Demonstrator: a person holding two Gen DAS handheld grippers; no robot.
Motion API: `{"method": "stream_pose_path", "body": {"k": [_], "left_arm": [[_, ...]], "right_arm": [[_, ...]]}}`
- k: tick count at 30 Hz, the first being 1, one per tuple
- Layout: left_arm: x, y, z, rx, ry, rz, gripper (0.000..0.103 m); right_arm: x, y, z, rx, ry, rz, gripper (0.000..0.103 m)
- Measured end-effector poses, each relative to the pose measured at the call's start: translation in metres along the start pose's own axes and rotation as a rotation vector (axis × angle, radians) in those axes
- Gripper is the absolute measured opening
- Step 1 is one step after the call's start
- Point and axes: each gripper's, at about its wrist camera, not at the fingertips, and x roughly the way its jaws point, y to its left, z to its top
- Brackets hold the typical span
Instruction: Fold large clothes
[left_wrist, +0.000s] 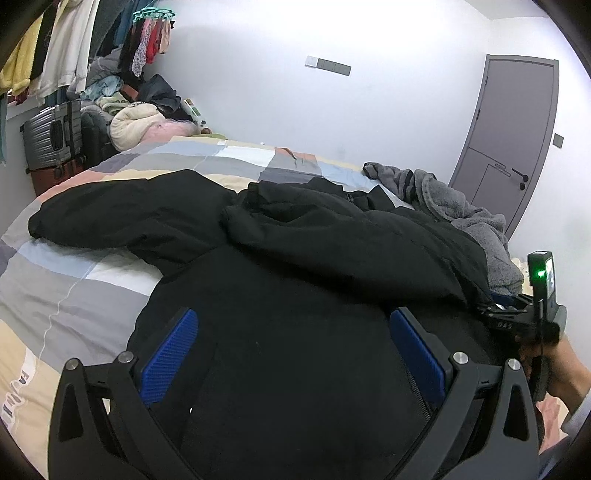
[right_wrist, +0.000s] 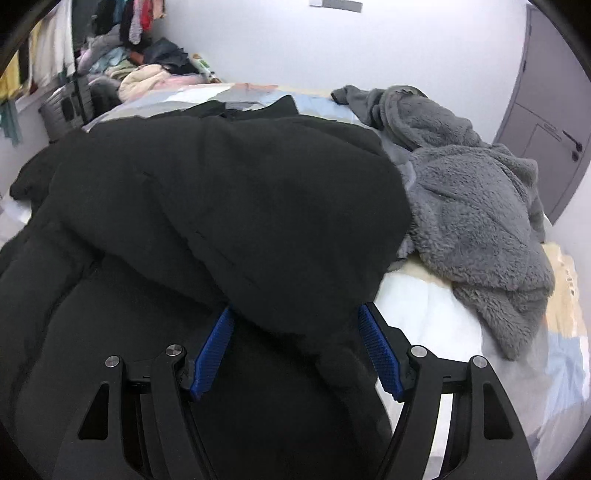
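A large black jacket (left_wrist: 295, 332) lies spread on the bed, one sleeve (left_wrist: 122, 214) stretched to the left and another part folded over its middle. My left gripper (left_wrist: 291, 325) is open, hovering over the jacket's lower body. My right gripper (right_wrist: 295, 317) is open too; its blue pads (right_wrist: 376, 350) stand either side of a bunched fold of the jacket (right_wrist: 229, 206), which hides the fingertips. The right gripper also shows at the right edge of the left wrist view (left_wrist: 517, 317), at the jacket's right edge.
A grey fleece garment (right_wrist: 472, 199) lies crumpled on the bed right of the jacket. The bed has a patchwork cover (left_wrist: 66, 288). A pile of clothes (left_wrist: 140, 114), a suitcase (left_wrist: 51, 133) and hanging clothes stand at the far left. A grey door (left_wrist: 517, 147) is at right.
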Motion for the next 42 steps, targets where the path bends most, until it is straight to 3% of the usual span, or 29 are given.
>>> {"method": "stream_pose_path", "body": {"k": [3,10,13,23,30,36,42], "left_arm": [[0.000,-0.001,0.000,-0.001,0.002,0.000,0.103],[-0.002,-0.002,-0.001,0.009,-0.010,0.009,0.103],[-0.003,-0.001,-0.002,0.008,-0.017,0.009,0.103],[-0.003,0.002,-0.001,-0.003,-0.017,0.013,0.103],[-0.008,0.002,-0.004,0.006,-0.018,0.011,0.103],[-0.021,0.002,-0.001,-0.006,-0.039,-0.001,0.103],[-0.042,0.005,-0.002,0.005,-0.071,0.016,0.103]], "right_arm": [[0.000,-0.001,0.000,0.002,-0.045,-0.017,0.068],[-0.020,-0.004,0.011,0.068,-0.192,-0.035,0.032],[-0.028,-0.002,0.018,0.093,-0.229,-0.046,0.026],[-0.015,-0.031,0.015,0.184,-0.218,-0.092,0.024],[-0.016,-0.047,0.007,0.289,-0.155,-0.031,0.026],[-0.057,-0.032,0.001,0.248,-0.177,0.013,0.032],[-0.128,-0.010,-0.003,0.236,-0.287,0.106,0.032]]}}
